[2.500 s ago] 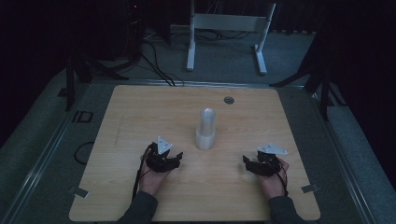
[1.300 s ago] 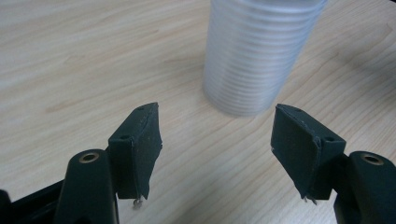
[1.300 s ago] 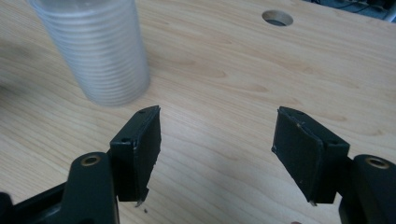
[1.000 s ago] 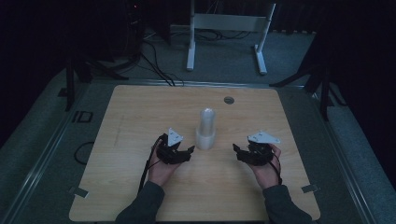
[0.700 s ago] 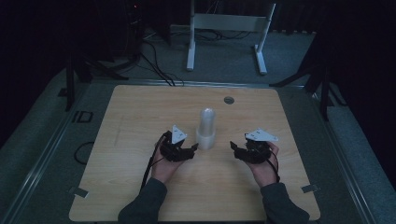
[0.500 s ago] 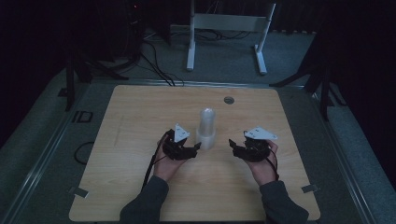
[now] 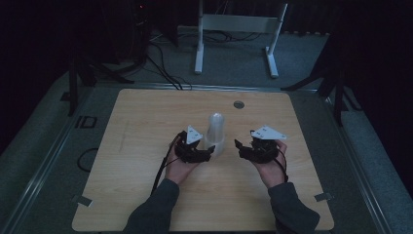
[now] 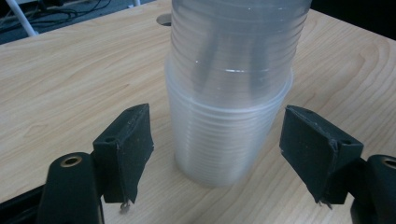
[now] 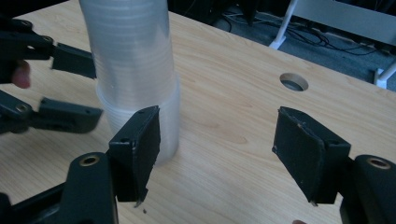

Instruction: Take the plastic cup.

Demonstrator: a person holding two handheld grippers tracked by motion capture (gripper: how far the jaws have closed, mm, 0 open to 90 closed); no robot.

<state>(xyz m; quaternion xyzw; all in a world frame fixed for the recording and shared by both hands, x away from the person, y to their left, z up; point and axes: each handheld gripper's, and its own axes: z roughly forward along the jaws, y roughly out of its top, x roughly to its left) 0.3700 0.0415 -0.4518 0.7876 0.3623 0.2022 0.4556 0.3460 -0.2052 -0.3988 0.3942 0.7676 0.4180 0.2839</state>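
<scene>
A stack of clear plastic cups (image 7: 215, 132) is seen standing upright near the middle of the wooden surface (image 7: 136, 146), with a narrower upper section nested into a wider lower section. A round hole (image 7: 238, 104) is noted in the surface beyond the stack.

The left claw (image 7: 210, 152) is held at the base of the stack, on its left side. In the left gripper view the stack (image 8: 231, 93) is framed between the two black jaws, with a clear gap on each side; no contact by the pads is observed. These jaws have just been opening and the left claw is recorded as released.

The right claw (image 7: 237, 145) is held just to the right of the stack, apart from it. In the right gripper view its jaws are spread wide with bare surface between them; the stack (image 9: 135, 79) lies to the left of the left jaw, and the left claw (image 9: 77, 88) is seen beyond at the stack's far side. The right claw's jaws have also just been opening slightly, and nothing is grasped.
</scene>
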